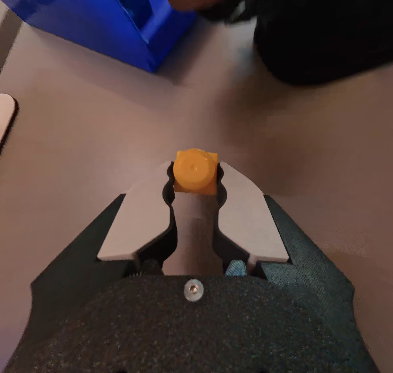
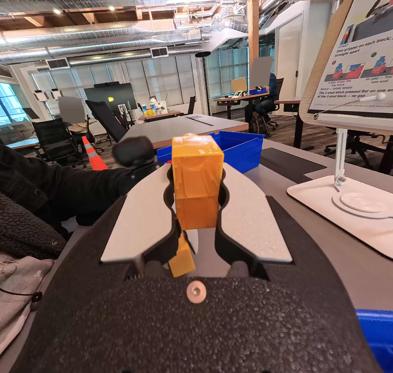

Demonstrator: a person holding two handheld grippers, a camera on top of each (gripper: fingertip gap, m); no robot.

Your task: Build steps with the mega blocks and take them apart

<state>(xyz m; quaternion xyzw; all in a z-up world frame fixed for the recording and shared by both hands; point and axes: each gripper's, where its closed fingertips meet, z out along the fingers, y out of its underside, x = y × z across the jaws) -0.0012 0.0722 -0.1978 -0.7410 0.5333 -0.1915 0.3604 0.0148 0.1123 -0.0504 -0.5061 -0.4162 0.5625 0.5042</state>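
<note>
Orange block (image 1: 194, 172), orange long block (image 2: 196, 184), blue bin (image 2: 238, 147), grey-black tongs (image 2: 196, 194).

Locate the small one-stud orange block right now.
Left wrist view: the one-stud orange block sits clamped at the left tongs' tips, stud toward the camera, above the grey table.

both grippers clamped

the left gripper (image 1: 195, 172) points steeply down, jaws closed on a small orange block (image 1: 194, 172). the right gripper (image 2: 196, 192) points level and forward, jaws pinching a taller orange block (image 2: 196, 184); a dark-sleeved arm (image 2: 70, 184) reaches across at left.
</note>
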